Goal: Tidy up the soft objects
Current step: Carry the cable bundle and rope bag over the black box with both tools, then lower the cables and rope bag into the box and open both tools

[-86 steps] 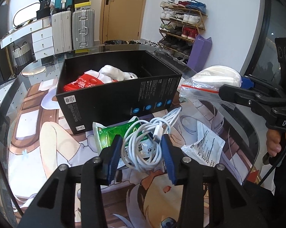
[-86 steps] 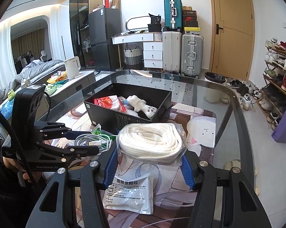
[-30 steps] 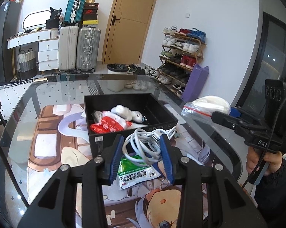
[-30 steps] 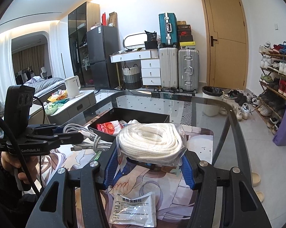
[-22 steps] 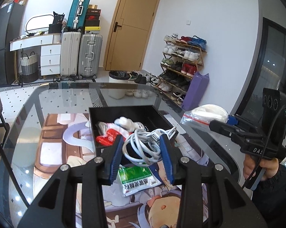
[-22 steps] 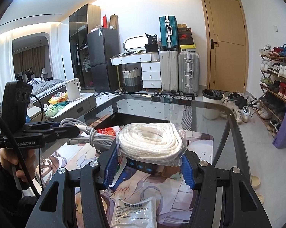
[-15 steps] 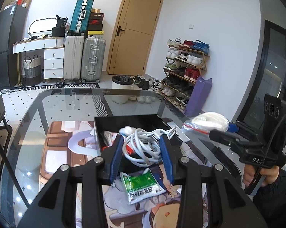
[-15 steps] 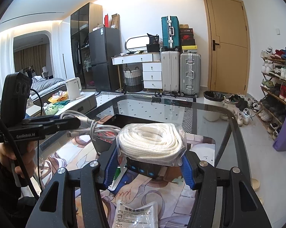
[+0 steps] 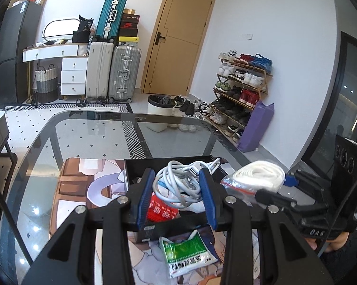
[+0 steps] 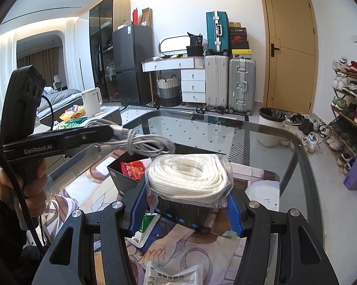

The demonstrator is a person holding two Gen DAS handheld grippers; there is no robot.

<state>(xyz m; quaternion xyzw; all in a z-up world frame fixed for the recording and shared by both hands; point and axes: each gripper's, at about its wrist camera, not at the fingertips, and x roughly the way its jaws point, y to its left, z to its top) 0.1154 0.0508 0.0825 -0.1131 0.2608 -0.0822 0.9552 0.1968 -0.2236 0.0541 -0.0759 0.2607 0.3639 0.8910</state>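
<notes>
My left gripper (image 9: 177,190) is shut on a coiled white cable (image 9: 178,185) and holds it in the air over the open black box (image 9: 168,229). The cable also shows in the right wrist view (image 10: 140,143). My right gripper (image 10: 186,197) is shut on a clear zip bag of white rope (image 10: 190,178), held above the box's near right side; the bag shows in the left wrist view (image 9: 259,177). Inside the box (image 10: 121,175) lies a red packet (image 9: 160,210); other contents are mostly hidden.
A green-and-white sachet (image 9: 188,254) lies on the printed mat in front of the box. A white sachet (image 10: 176,274) lies nearer me on the mat. The glass table (image 9: 88,133) extends beyond the box; its rounded edge is at the right.
Both grippers rose and moved forward with their loads. The cable now hangs over the box and the rope bag sits above the box's near side.
</notes>
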